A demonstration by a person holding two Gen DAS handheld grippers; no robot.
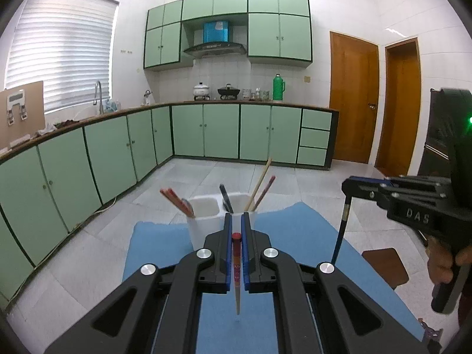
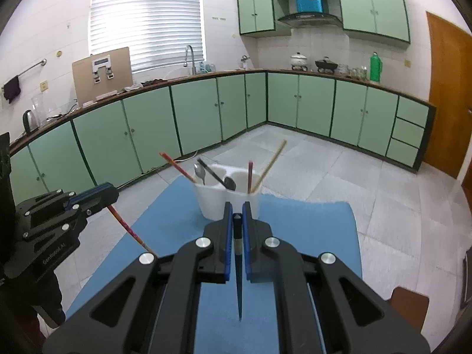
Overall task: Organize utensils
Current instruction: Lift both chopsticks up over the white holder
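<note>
A blue mat [image 1: 289, 236] covers the work surface in a kitchen lined with green cabinets [image 1: 188, 131], and on it stands one white utensil holder [image 2: 218, 197] with several compartments. Both handheld grippers hover above the mat on the near side of the holder, each level and pointing toward it. The left gripper [image 1: 236, 227] is clenched on a single red-topped chopstick [image 1: 236, 268], which hangs point-down between its blue pads, its tip just above the mat; from the right wrist view the same stick slants down below the left gripper's fingers. The right gripper [image 2: 237, 215], off to the left gripper's right and well apart from it, is clamped on a single dark blue chopstick [image 2: 239, 283], likewise held upright with the tip close to the mat. Inside the holder, the right-hand compartment contains two sticks, one pale bamboo chopstick [image 2: 270, 165] and one dark red chopstick [image 2: 250, 175], both leaning outward. The left-hand compartment contains red chopsticks [image 1: 175, 202] leaning left, two as seen from the left wrist, plus one silver spoon [image 2: 200, 172]. One black spoon [image 2: 218, 177] lies across the holder's middle divider.
</note>
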